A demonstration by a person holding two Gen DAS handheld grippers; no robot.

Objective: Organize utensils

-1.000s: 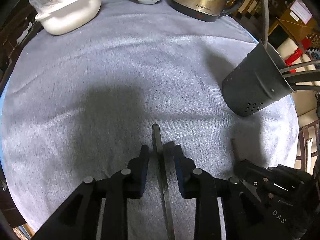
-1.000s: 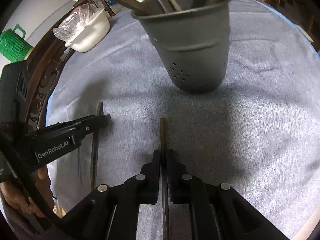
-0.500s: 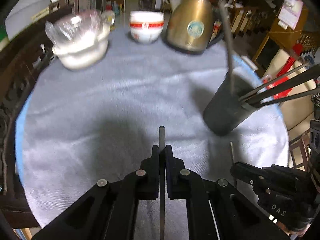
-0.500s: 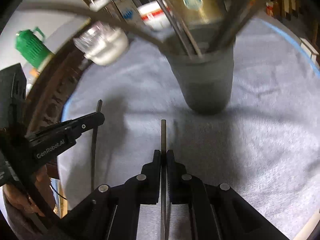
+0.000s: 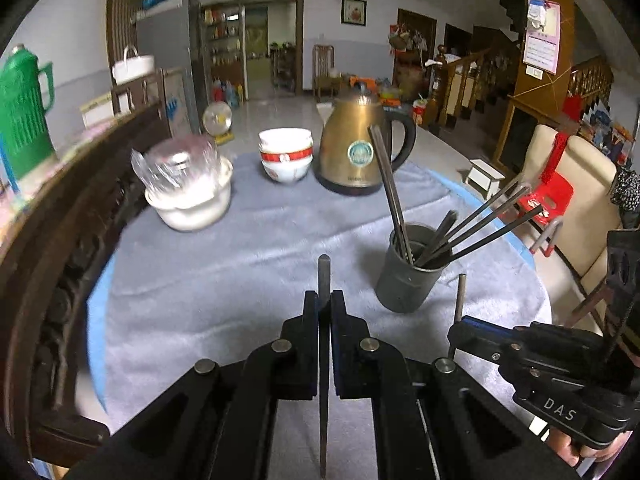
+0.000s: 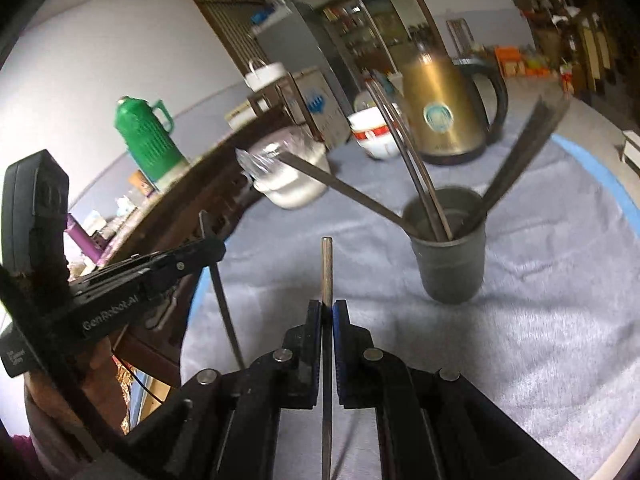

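- A dark chopstick is clamped between the pads of the left gripper, jaws pinched tight on it, tip poking out ahead and the rest running back under the tool. It's held up off the grey tablecloth.
- Same deal on the other side: a second chopstick is pinched in the right gripper, jaws closed narrow on it, also lifted clear of the cloth.
- Each gripper is seen from the other's camera, at the lower right of the left view and at the left of the right view, both with their stick sticking out.
- The dark utensil holder is standing upright on the cloth just ahead, a bunch of chopsticks already fanned out in it.
- Further back on the table: a gold kettle, stacked red-and-white bowls, and a white pot with plastic wrap on top.
- A green thermos is parked off to the left, behind the dark wooden furniture.
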